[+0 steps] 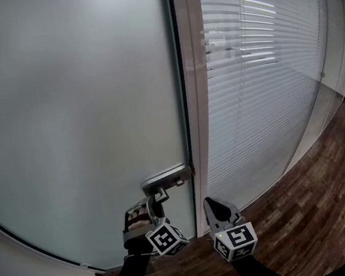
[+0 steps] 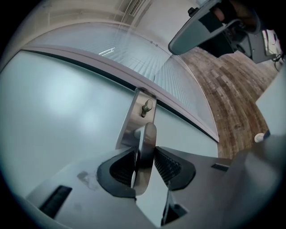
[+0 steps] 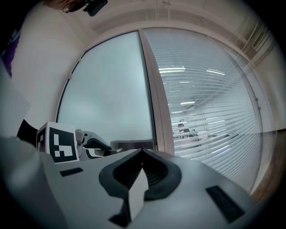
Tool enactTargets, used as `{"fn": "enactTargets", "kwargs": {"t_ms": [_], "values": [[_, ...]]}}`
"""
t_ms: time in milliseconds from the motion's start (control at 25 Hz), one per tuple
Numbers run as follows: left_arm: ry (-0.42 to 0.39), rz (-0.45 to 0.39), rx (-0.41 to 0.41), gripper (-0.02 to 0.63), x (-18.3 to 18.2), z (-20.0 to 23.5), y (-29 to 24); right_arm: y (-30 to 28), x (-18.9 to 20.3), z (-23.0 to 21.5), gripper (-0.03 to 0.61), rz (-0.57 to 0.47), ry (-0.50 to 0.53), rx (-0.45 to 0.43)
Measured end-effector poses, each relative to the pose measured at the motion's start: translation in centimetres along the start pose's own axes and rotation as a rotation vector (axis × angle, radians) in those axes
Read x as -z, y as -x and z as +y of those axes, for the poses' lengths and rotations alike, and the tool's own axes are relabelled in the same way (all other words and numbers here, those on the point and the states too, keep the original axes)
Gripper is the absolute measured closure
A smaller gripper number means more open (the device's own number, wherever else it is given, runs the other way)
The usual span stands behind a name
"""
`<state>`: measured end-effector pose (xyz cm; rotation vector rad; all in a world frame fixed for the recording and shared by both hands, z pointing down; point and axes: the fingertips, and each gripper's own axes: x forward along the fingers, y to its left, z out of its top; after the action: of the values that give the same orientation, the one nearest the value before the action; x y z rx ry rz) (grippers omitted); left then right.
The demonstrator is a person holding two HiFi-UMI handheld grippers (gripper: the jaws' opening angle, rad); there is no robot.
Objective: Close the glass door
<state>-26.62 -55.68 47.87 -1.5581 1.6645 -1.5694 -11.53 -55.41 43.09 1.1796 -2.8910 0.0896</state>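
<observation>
Pinching the metal lever handle (image 2: 146, 143) with the left gripper (image 2: 145, 166), one ribbed pad against each flat side of the lever, just below the handle plate (image 2: 133, 123) and its small turn knob (image 2: 146, 106). Reaching up and slightly tilted to that handle, which sits low on the right edge of the frosted glass door (image 1: 77, 114). Lying with that edge straight along the pale frame post (image 1: 197, 100) — only a thin dark seam between the two. Holding the right gripper (image 3: 142, 153) level just beside the left, clear of door and post, jaws pressed together and empty. Open to the right: bare wooden floor (image 1: 327, 191) running along the glazed wall with its blinds (image 1: 259, 81) — ample space on that side.
</observation>
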Motion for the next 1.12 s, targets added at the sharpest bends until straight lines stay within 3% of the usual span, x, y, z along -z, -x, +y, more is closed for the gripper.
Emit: {"fn": "enactTargets", "kwargs": {"t_ms": [280, 440, 520, 600, 680, 760, 1040, 1120], "values": [[-0.009, -0.049, -0.031, 0.495, -0.1, 0.4, 2.1, -0.2, -0.2, 0.1, 0.588, 0.005, 0.002, -0.003], [0.106, -0.105, -0.044, 0.497, -0.4, 1.0, 4.6, -0.6, -0.3, 0.9, 0.588, -0.006, 0.006, -0.019], [0.252, -0.142, -0.021, 0.497, -0.4, 1.3, 5.5, -0.8, -0.4, 1.5, 0.588, -0.007, 0.006, -0.032], [0.464, -0.174, 0.014, 0.497, -0.2, 1.4, 6.3, -0.9, -0.4, 2.2, 0.588, -0.001, 0.011, -0.048], [0.693, -0.201, 0.031, 0.581, 0.2, 1.8, 7.0, -1.1, -0.6, 2.9, 0.588, -0.007, 0.007, -0.068], [0.875, -0.226, 0.037, 0.612, 0.5, 2.1, 7.7, -1.2, -0.7, 3.5, 0.588, -0.015, 0.006, -0.080], [1.379, -0.291, 0.101, 0.612, 1.8, 1.3, 8.5, -0.8, -0.7, 4.5, 0.588, -0.012, -0.001, -0.096], [1.468, -0.300, 0.090, 0.612, 2.4, 0.9, 8.5, -0.5, -0.6, 4.8, 0.588, -0.005, -0.012, -0.102]]}}
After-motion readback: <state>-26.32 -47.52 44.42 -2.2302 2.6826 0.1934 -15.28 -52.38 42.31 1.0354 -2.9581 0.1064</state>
